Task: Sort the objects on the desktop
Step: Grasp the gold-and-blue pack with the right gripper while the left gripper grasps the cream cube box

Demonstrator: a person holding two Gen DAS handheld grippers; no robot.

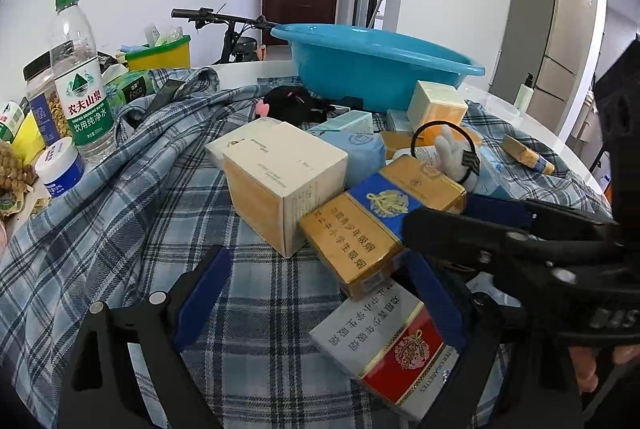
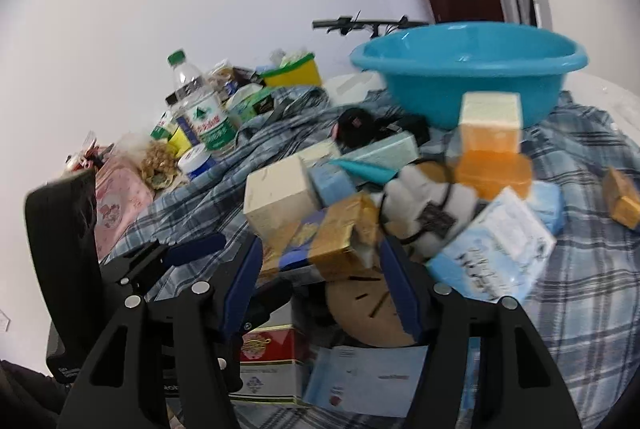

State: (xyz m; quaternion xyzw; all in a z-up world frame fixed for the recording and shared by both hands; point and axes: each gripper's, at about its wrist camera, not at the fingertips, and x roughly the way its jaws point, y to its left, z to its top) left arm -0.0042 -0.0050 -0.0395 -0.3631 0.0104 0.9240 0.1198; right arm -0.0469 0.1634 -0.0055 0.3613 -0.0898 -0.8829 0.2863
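Both grippers gape over a crowded plaid cloth [image 1: 120,229].
Left gripper [image 1: 320,301] straddles the red cigarette pack [image 1: 384,345]; right gripper [image 2: 320,285] frames the gold pack [image 2: 340,233]. Only the right view shows a wooden clock [image 2: 368,313].

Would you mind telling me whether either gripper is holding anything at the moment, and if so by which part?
Nothing is held. The left gripper and right gripper both have open jaws, poised over the pile of boxes.
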